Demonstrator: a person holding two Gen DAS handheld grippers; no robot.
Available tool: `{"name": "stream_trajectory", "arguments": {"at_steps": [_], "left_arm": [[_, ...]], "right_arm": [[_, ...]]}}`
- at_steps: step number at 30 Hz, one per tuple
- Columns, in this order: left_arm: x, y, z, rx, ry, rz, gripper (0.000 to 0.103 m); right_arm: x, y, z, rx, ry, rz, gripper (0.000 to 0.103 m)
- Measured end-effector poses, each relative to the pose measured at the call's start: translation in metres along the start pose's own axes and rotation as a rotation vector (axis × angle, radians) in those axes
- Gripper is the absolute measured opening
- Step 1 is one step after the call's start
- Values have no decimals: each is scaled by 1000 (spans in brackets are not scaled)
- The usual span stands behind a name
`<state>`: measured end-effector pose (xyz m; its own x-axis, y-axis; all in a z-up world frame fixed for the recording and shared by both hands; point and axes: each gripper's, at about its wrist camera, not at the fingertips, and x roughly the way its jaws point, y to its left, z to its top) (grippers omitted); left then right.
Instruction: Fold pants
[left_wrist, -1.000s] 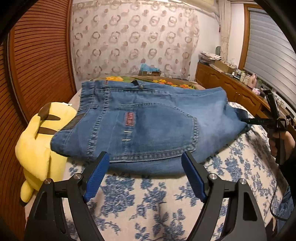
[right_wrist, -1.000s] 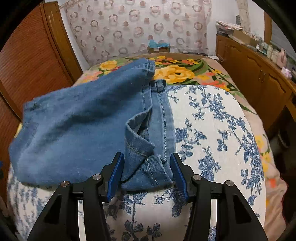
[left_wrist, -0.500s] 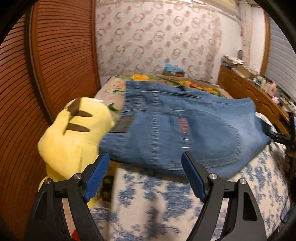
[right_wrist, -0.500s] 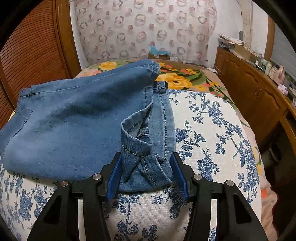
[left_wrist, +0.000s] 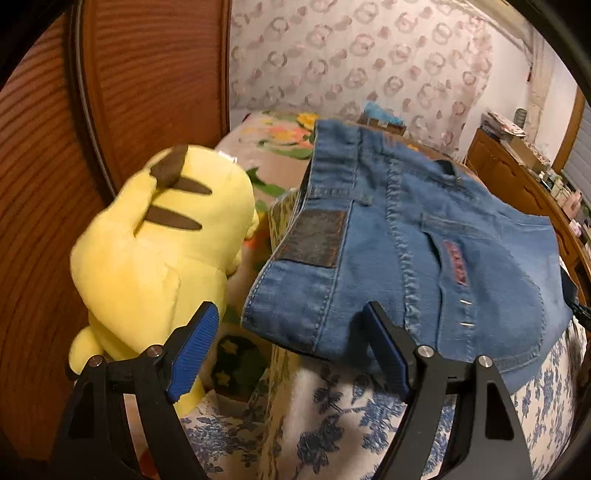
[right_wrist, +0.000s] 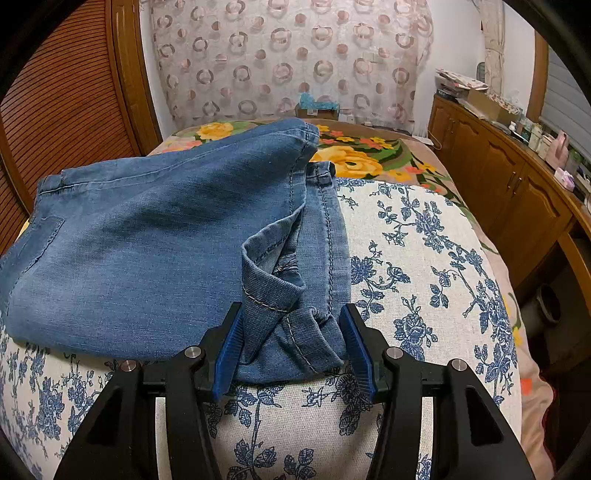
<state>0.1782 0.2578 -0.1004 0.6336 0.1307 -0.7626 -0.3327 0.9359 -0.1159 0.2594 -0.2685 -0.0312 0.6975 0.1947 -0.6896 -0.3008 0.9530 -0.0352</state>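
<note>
Folded blue jeans (left_wrist: 424, 258) lie on the floral bed cover (left_wrist: 332, 413), waistband and leather patch toward me in the left wrist view. My left gripper (left_wrist: 288, 350) is open and empty, just short of the waistband corner. In the right wrist view the jeans (right_wrist: 147, 251) spread left, with a bunched hem corner (right_wrist: 288, 328) standing between the fingers. My right gripper (right_wrist: 291, 347) is open, its blue pads on both sides of that bunch, apparently not pinching it.
A yellow plush toy (left_wrist: 159, 254) lies left of the jeans by the wooden slatted wall (left_wrist: 48, 221). A wooden cabinet (right_wrist: 509, 192) runs along the right side of the bed. A flowered blanket (right_wrist: 354, 158) covers the far end.
My left gripper has swung left toward the waistband end of the jeans, bringing the plush toy into closer view. The right gripper has barely moved and stays around the bunched hem.
</note>
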Motion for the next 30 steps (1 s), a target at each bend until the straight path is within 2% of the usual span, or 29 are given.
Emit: {"name": "stream_trajectory", "arguments": {"at_steps": [6, 8, 9, 11, 13, 15, 17, 19, 22, 26, 30], "left_arm": [[17, 9, 1, -65, 52, -68, 78], [17, 11, 3, -88, 45, -111, 56], [14, 10, 5, -93, 37, -110, 52], [10, 7, 7, -77, 15, -113, 30], [5, 4, 9, -66, -6, -98, 20], [-3, -1, 11, -41, -31, -88, 18], [-12, -6, 13, -10, -55, -74, 17], [-24, -9, 18, 14, -93, -67, 15], [-48, -13, 24, 27, -151, -81, 15], [-82, -21, 26, 36, -225, -104, 14], [-117, -30, 14, 46, -284, -138, 14]], "right_arm": [[1, 1, 1, -3, 0, -3, 54], [-1, 1, 0, -5, 1, -5, 54], [-1, 2, 0, -7, 1, -6, 54], [-1, 3, 2, -11, 2, -11, 54], [-2, 3, 2, -12, 2, -10, 52], [-3, 6, 3, -33, -2, 5, 31], [-8, 15, 3, -76, 0, -8, 20], [-13, 20, 5, -94, -3, -6, 18], [-33, 19, 12, -104, -65, -13, 17], [-76, 10, 25, -98, -164, -10, 16], [-121, -2, 22, -107, -221, -21, 16]]}}
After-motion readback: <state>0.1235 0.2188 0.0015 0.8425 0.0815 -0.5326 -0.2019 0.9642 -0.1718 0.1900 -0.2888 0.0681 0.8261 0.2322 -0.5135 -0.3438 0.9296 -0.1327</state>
